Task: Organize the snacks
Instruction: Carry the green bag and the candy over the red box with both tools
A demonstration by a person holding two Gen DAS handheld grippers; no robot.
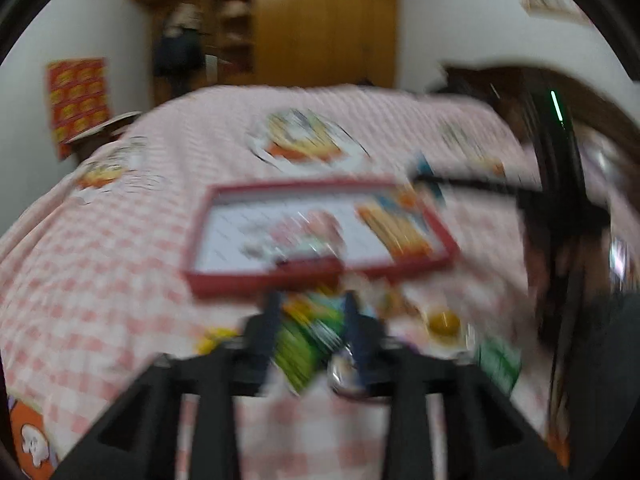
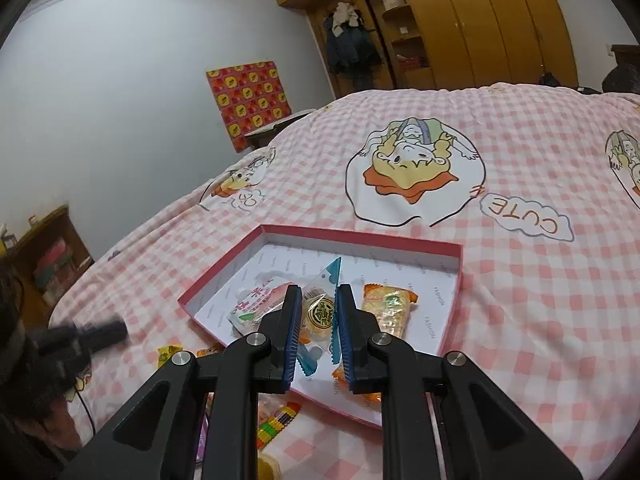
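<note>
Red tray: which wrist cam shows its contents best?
Right wrist: the red tray is sharp, with a pink packet and an orange packet clearly lying inside. Left wrist shows the whole tray, but motion blur smears its contents.

A home bedroom — a bed (image 2: 520,280) under a pink checked cartoon quilt fills the near scene. At the far wall stands a tall wooden wardrobe (image 2: 480,20), with coats (image 2: 350,40) hanging beside its open shelves — and a low wooden cabinet (image 2: 52,256) sits at the left.
</note>
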